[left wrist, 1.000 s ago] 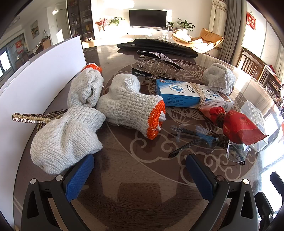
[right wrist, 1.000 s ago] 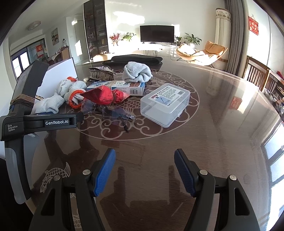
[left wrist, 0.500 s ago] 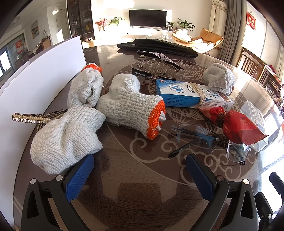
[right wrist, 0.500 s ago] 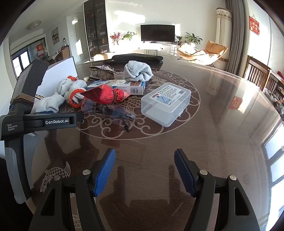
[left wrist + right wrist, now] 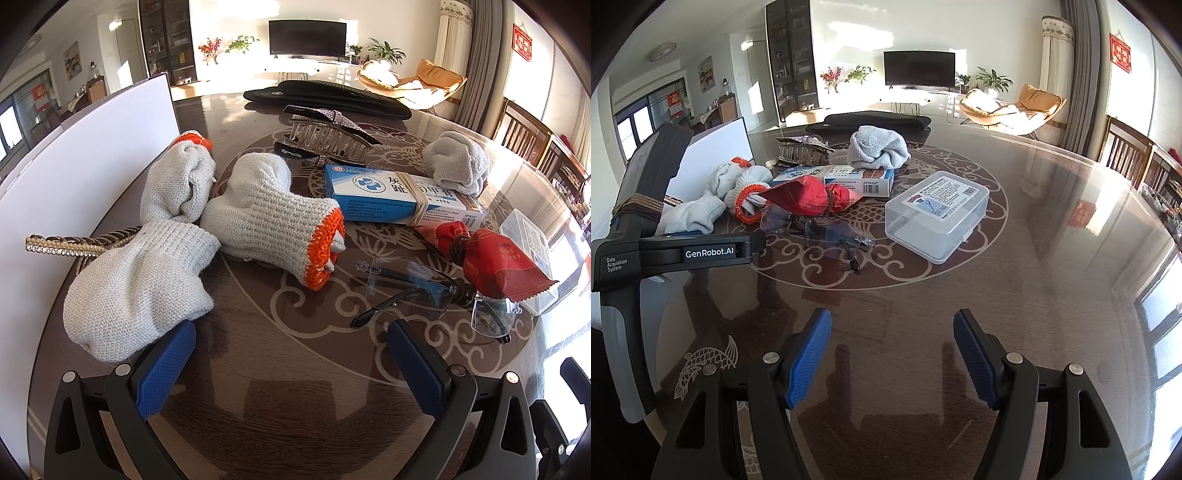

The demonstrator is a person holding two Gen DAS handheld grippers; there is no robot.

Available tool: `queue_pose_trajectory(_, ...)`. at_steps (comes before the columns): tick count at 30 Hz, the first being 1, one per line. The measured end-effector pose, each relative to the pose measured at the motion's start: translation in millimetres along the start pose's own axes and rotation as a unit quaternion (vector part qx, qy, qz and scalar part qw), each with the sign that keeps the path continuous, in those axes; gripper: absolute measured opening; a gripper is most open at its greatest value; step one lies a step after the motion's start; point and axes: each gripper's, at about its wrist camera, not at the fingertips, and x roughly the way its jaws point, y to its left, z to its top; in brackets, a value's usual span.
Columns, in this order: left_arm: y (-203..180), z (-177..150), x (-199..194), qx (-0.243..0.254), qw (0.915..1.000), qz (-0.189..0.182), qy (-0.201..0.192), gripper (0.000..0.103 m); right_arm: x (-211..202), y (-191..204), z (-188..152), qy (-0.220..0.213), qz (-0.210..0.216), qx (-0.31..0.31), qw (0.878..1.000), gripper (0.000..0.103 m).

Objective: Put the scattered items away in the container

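Several grey knit gloves with orange cuffs lie on the dark table; the nearest glove touches my left gripper's left finger. My left gripper is open and holds nothing. Ahead of it lie an orange-cuffed glove, a blue medicine box, a red packet and clear glasses. My right gripper is open over bare table, short of the closed clear plastic box. In the right wrist view the left gripper's body stands at the left.
A tall white panel runs along the table's left side. Two hair claws, a balled grey glove and a black mat lie farther back. Wooden chairs stand at the right.
Nothing on the table has moved. The right wrist view has shifted only very slightly.
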Motion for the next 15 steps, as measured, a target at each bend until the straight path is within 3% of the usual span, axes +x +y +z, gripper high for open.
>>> queue_pose_trajectory(15,0.3,0.3,0.2,0.000,1.0000,0.000,0.000,0.103,-0.5,0.2,0.0,-0.004,0.001,0.002,1.000,0.070)
